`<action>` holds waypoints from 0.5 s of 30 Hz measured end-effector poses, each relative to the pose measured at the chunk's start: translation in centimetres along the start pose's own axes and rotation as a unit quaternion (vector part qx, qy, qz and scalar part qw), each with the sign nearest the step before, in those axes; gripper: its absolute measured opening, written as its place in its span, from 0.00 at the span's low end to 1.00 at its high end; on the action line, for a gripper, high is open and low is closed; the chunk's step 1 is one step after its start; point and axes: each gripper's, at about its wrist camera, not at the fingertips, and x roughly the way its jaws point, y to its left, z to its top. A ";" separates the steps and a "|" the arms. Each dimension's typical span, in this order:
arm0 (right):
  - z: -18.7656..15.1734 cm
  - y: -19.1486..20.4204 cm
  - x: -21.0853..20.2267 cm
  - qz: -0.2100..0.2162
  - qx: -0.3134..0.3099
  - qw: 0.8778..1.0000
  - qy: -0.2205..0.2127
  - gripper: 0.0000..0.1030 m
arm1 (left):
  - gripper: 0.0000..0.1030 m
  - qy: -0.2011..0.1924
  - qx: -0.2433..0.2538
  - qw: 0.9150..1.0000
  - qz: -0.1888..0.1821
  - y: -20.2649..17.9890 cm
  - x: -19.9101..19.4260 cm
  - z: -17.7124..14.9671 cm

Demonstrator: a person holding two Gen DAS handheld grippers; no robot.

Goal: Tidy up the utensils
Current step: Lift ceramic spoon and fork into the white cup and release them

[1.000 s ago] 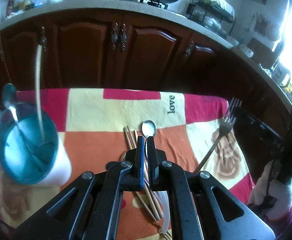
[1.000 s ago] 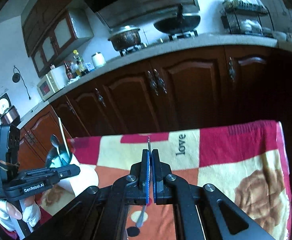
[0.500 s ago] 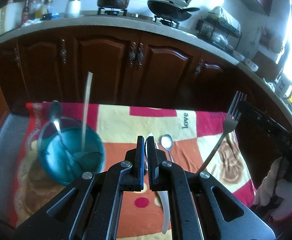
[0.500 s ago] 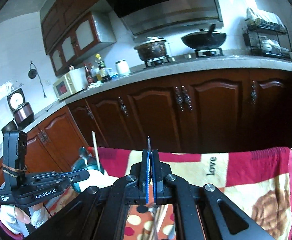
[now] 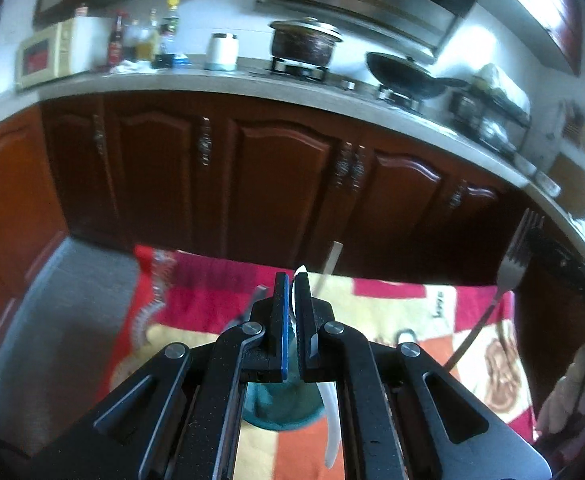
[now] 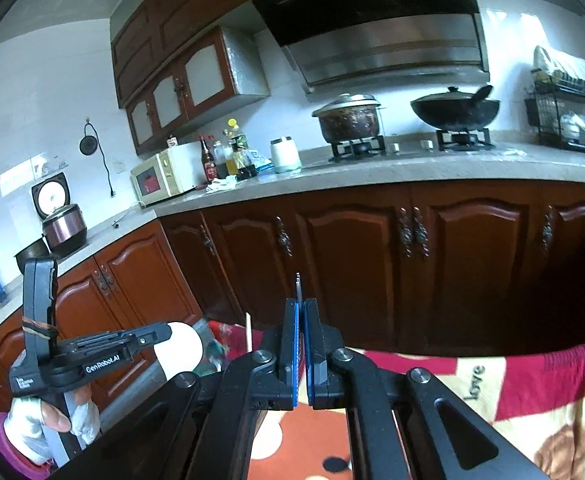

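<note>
Dark wooden cabinets (image 6: pixel 372 248) run behind our table, which is draped in a patchwork cloth (image 6: pixel 524 396). We clamp a white plastic utensil (image 5: pixel 330 420) in our left gripper (image 5: pixel 291 304), jaws nearly together, right above the teal cup (image 5: pixel 280 408) on the cloth. Our right gripper (image 6: pixel 301 340) pinches a metal fork (image 5: pixel 510 272) by its handle, tines raised off the table at the cloth's right side, well apart from the cup.

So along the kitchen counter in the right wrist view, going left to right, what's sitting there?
Rice cooker → microwave → bottles → white canister → lidded pot → wok → dish rack.
</note>
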 end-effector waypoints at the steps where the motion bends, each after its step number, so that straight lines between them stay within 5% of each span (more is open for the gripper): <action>1: 0.1 0.3 0.4 0.001 -0.001 1.000 0.000 0.02 | 0.02 -0.002 -0.002 1.000 0.006 0.5 0.3 0.0; 15: -2.0 4.2 8.2 -0.025 -0.040 0.999 0.019 0.02 | 0.02 -0.037 0.009 0.997 0.068 3.5 4.8 -1.8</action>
